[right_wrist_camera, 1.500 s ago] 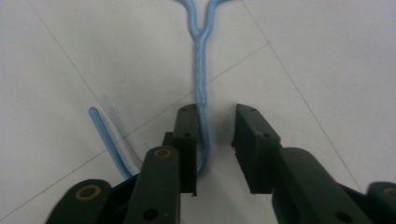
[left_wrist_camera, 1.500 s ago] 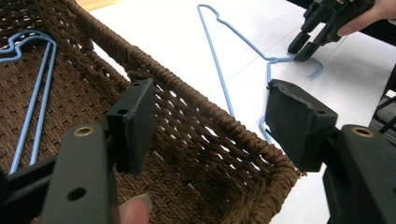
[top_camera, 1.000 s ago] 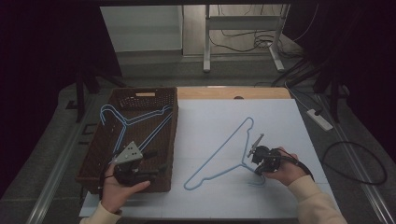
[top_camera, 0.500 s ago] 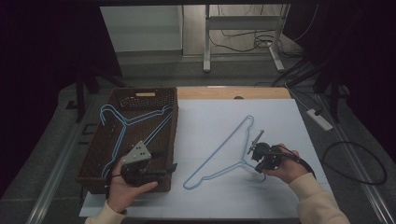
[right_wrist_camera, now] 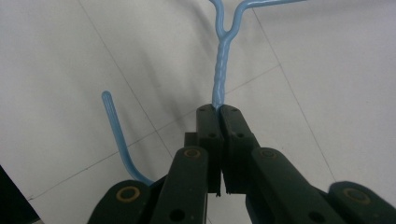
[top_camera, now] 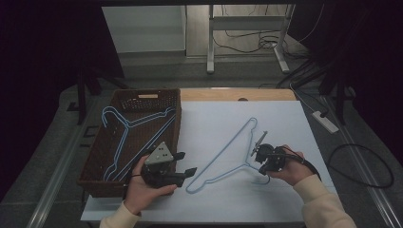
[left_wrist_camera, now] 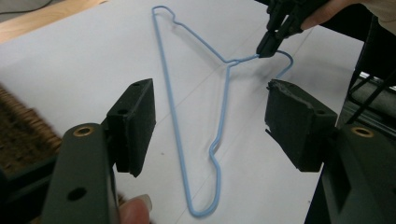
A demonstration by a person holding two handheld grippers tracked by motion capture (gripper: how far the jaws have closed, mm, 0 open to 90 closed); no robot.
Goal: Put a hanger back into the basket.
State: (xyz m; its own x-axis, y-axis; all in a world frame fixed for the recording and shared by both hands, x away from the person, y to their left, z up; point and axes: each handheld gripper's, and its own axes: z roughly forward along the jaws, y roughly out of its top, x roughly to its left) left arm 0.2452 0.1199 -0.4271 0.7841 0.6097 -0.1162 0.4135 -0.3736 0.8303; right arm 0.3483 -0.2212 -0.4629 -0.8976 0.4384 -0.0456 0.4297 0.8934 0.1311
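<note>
A blue wire hanger (top_camera: 227, 153) lies flat on the white sheet (top_camera: 285, 118), hook toward the near right. My right gripper (top_camera: 256, 160) is shut on its twisted neck; in the right gripper view the jaws (right_wrist_camera: 219, 111) pinch the wire just below the fork, and the hook (right_wrist_camera: 114, 126) curls at the left. My left gripper (top_camera: 188, 162) hovers open by the basket's near right corner, pointing at the hanger. In the left gripper view the hanger (left_wrist_camera: 225, 100) shows beyond the wide-apart pads (left_wrist_camera: 135, 121) with nothing between them, and the right gripper (left_wrist_camera: 267, 45) holds the neck farther off.
A brown wicker basket (top_camera: 147, 95) at the left holds more blue hangers (top_camera: 124, 135). A wooden table edge (top_camera: 237, 95) runs behind the sheet. On the floor at the right lie a power strip (top_camera: 325, 121) and cables.
My left gripper has moved rightward from over the basket's near corner to the sheet's edge, closer to the hanger. The right gripper and the hanger have stayed put.
</note>
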